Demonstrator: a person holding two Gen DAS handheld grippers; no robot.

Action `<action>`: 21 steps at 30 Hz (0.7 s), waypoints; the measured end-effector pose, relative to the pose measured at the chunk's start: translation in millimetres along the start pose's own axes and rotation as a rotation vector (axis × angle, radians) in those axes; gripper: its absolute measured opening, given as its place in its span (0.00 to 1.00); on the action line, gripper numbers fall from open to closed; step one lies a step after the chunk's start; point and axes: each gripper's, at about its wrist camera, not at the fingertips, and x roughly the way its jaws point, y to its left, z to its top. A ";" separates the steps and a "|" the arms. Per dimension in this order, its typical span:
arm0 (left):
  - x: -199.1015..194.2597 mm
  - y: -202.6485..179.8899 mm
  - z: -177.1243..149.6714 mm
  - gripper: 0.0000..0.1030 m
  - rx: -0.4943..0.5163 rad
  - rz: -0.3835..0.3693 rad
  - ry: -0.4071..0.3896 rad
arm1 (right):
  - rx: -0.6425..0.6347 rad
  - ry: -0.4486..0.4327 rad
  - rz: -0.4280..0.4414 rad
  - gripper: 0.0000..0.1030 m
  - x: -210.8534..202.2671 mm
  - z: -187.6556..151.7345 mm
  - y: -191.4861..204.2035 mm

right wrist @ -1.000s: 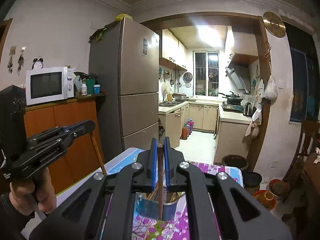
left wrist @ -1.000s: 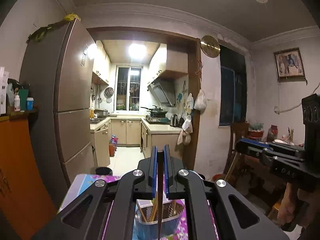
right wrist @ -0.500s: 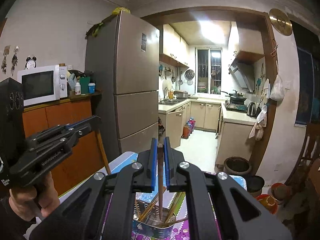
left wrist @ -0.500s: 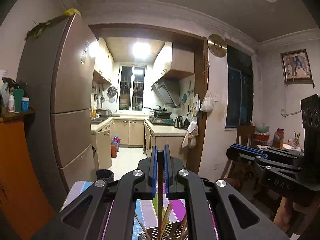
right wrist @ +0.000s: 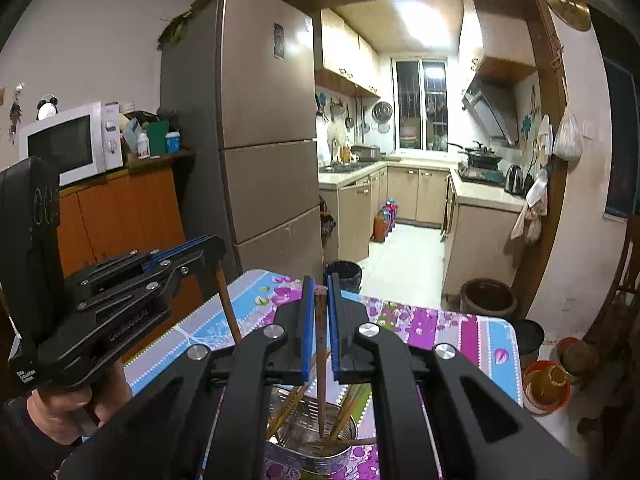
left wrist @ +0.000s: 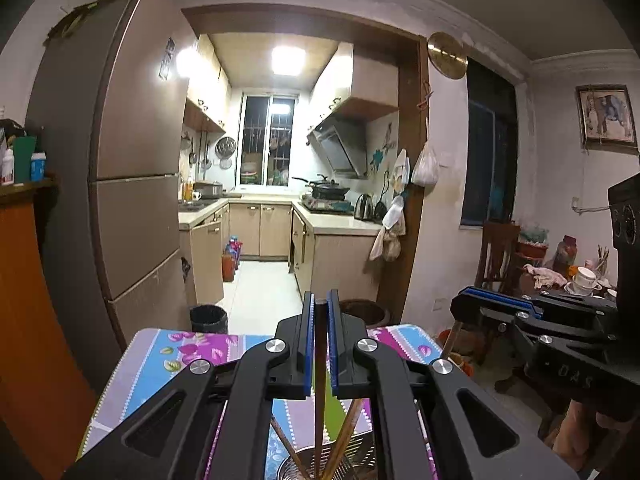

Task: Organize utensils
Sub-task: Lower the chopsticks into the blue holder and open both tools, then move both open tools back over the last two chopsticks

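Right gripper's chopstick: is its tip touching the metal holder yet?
Cannot tell. In the right wrist view the chopstick hangs from the right gripper inside the metal holder, but its tip merges with the contents.

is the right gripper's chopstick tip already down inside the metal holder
Yes, the chopstick pinched by the right gripper points down into the metal holder.

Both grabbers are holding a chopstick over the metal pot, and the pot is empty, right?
Not quite. The left gripper and right gripper each hold a chopstick above the metal pot, but it already holds several chopsticks, as the right wrist view shows.
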 end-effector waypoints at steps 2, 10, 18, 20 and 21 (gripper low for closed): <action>4.2 0.8 -4.1 0.07 0.003 -0.001 0.010 | 0.005 0.011 -0.002 0.05 5.6 -2.9 -1.4; 24.3 5.6 -13.5 0.07 -0.006 0.007 0.056 | 0.018 0.069 -0.005 0.05 29.0 -14.7 -5.8; 29.8 10.0 -22.0 0.08 -0.011 0.024 0.073 | 0.024 0.053 -0.027 0.06 27.9 -14.7 -14.3; 31.2 10.1 -21.5 0.16 -0.011 0.026 0.074 | 0.015 0.033 -0.037 0.13 22.1 -13.0 -14.5; 30.8 9.6 -21.2 0.23 -0.011 0.029 0.072 | 0.014 0.026 -0.036 0.25 20.6 -12.9 -14.3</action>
